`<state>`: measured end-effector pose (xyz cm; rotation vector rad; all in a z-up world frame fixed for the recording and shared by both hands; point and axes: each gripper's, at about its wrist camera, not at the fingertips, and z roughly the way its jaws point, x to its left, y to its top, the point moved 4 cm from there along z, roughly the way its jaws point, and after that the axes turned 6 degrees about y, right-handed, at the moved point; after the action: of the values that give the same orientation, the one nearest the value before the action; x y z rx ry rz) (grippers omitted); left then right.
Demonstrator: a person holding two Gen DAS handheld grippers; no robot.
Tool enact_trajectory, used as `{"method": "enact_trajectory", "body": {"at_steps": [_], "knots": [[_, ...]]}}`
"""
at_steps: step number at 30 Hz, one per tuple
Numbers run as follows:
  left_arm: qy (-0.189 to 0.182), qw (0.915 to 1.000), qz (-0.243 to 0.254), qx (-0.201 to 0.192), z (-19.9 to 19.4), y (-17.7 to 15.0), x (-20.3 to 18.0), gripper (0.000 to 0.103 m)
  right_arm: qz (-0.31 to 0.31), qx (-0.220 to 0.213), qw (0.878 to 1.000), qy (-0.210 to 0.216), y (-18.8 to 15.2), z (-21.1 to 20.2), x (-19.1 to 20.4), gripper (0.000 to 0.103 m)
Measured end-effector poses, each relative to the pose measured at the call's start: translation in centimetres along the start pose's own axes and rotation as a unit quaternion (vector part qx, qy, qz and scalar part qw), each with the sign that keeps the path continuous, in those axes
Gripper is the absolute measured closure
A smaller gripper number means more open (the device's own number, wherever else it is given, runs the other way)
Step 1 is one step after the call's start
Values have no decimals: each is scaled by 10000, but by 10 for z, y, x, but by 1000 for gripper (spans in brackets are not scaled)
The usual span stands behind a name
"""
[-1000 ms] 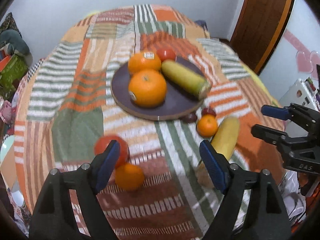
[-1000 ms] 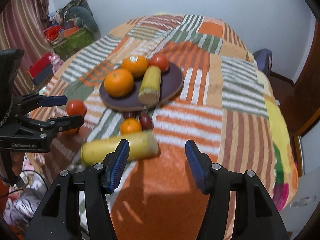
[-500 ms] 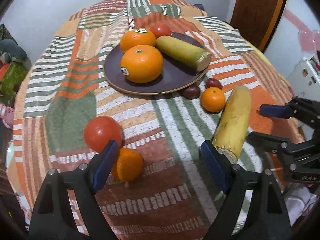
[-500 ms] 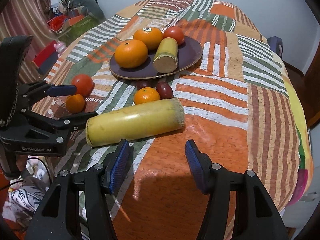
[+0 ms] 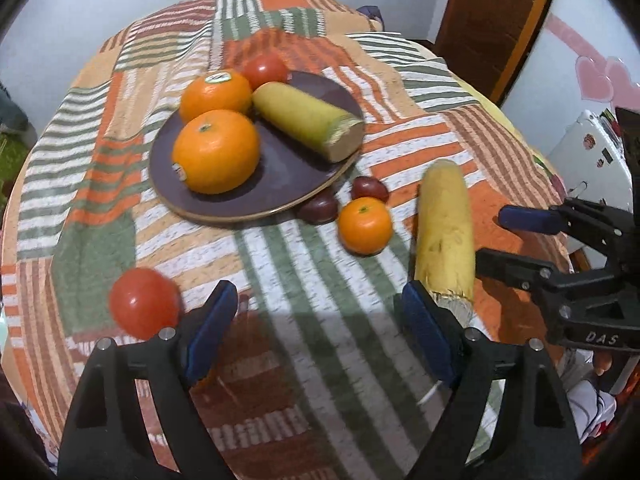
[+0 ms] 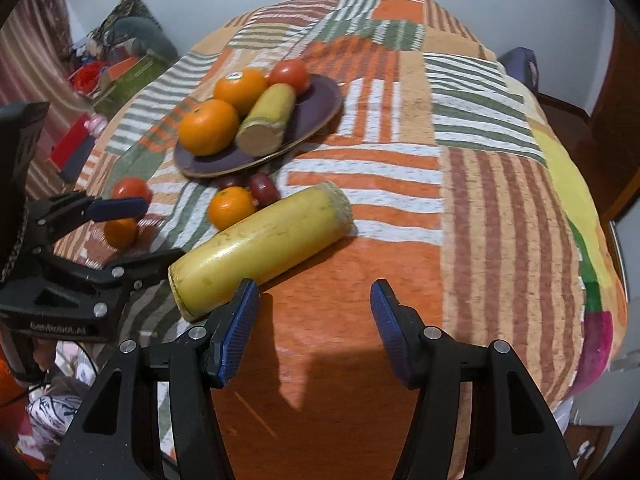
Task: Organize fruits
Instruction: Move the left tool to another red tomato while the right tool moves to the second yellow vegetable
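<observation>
Both tongs hang open and empty: the left tongs near a loose tomato, the right tongs beside a loose yellow fruit. The plate holds four fruits; several others still lie on the worktop.

Both pictures are evenly and fairly brightly lit from overhead, and soft dark shadows fall on the patchwork cloth toward six o'clock, just ahead of the gripper fingers. The fisheye lens bends the table into a dome and blacks out the corners. Slight motion blur softens the tomato at eight o'clock and the cloth's stripes; faint glare sits on the oranges.
</observation>
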<state>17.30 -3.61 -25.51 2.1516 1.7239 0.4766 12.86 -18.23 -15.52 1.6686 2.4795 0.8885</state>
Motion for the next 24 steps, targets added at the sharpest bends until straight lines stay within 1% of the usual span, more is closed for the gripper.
{"method": "enact_trajectory", "body": {"at_steps": [5,10,13,14,15,17,21,24], "knots": [[-113,9998,149,-78,3,9,-19,18,-68,-119,9995,-294,5,-11,-9,48],[-333,9994,66,-104,5,15,-22,18,-98,-278,9992,-265,13,-24,-9,48],[-266,9994,-49,-224,-4,15,-13,18,-96,-279,9994,-162,19,-21,-5,48],[-226,9993,-100,-270,-8,14,-8,18,-87,-257,9996,-106,20,-18,-3,48],[-182,9991,-183,-323,-13,14,-1,18,-85,-221,9997,-41,22,-13,0,45],[-103,9985,-354,-402,-21,11,14,18,-92,-204,9997,19,26,-5,4,37],[216,9955,-767,-515,-36,0,57,18,-122,-62,9999,87,29,13,14,36],[443,9919,-1082,-499,-39,-9,88,18,-169,23,9998,132,30,24,19,36]]}}
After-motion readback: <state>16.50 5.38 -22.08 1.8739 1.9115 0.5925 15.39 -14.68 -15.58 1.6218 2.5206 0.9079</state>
